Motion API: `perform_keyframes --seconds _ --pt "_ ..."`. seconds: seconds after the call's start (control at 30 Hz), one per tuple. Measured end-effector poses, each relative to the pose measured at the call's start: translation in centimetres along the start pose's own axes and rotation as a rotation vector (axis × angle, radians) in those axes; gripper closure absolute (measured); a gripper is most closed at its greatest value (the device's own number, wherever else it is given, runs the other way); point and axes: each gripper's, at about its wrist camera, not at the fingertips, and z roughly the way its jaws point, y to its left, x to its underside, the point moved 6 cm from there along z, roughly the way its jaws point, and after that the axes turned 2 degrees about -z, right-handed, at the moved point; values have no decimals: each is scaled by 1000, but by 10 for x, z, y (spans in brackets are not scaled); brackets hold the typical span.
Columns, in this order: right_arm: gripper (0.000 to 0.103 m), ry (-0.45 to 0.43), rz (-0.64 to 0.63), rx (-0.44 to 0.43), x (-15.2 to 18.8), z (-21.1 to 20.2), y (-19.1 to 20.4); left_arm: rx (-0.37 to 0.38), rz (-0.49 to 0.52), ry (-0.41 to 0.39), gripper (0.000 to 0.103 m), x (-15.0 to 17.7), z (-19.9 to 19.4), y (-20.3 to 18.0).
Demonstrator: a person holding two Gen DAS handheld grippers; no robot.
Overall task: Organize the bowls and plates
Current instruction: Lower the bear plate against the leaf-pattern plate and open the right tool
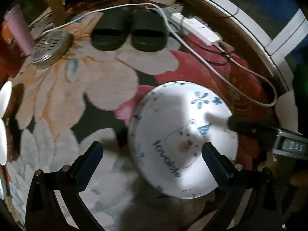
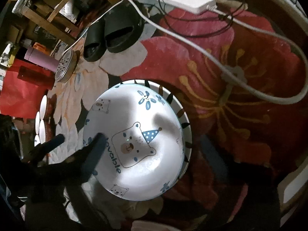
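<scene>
A white bowl with a blue bear print and the word "lovable" [image 1: 182, 140] sits on the flowered rug; in the right wrist view the bear bowl [image 2: 134, 140] rests inside a second bowl with a black-striped rim [image 2: 185, 115]. My left gripper [image 1: 152, 159] is open, its right finger over the bowl, its left finger over the rug. A dark finger of the other gripper [image 1: 250, 125] reaches the bowl's right rim. In the right wrist view my right gripper's left finger [image 2: 96, 150] lies over the bowl's left rim; its right finger is lost in shadow.
White plates stand at the left edge [image 1: 4, 119] [image 2: 41, 115]. Black slippers [image 1: 129, 32], a perforated metal lid [image 1: 50, 46], a pink cup [image 1: 19, 30], a white power strip [image 1: 200, 28] and a white cable [image 2: 250, 80] lie on the rug. Wooden furniture legs stand behind.
</scene>
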Motion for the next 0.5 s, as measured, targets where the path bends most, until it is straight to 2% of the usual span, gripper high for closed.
perform_keyframes --seconds 0.5 --pt "0 9 0 51 6 4 22 -87 -80 1 1 20 -21 63"
